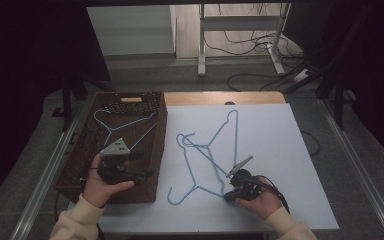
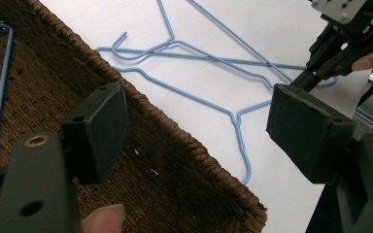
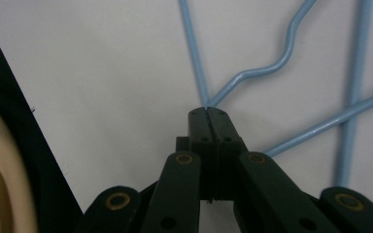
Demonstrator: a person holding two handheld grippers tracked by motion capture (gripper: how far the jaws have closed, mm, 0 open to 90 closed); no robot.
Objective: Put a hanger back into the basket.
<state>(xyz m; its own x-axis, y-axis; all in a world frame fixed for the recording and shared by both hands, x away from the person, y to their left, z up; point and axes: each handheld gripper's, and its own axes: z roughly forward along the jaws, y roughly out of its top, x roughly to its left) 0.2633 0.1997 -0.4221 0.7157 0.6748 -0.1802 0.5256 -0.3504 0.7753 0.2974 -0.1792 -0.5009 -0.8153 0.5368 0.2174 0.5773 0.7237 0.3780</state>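
Overlapping blue wire hangers [image 1: 207, 150] lie on the white sheet [image 1: 270, 150]. My right gripper [image 1: 228, 197] is at their near end, shut on a bend of one hanger's wire [image 3: 243, 75], which comes out just past the closed tips [image 3: 207, 110]. From the left gripper view it [image 2: 315, 77] shows at the upper right, with the hangers [image 2: 199, 58] on the sheet. Another blue hanger [image 1: 125, 125] lies inside the brown woven basket [image 1: 87, 150]. My left gripper [image 1: 147, 174] hovers over the basket's near right corner, open with nothing between its pads [image 2: 102, 126].
The basket's rim [image 2: 175, 121] runs diagonally under my left gripper, with the hanger inside it [image 2: 0, 97] at far left. A wooden table edge [image 1: 220, 97] shows beyond the sheet. On the floor behind are cables and a metal stand [image 1: 240, 30].
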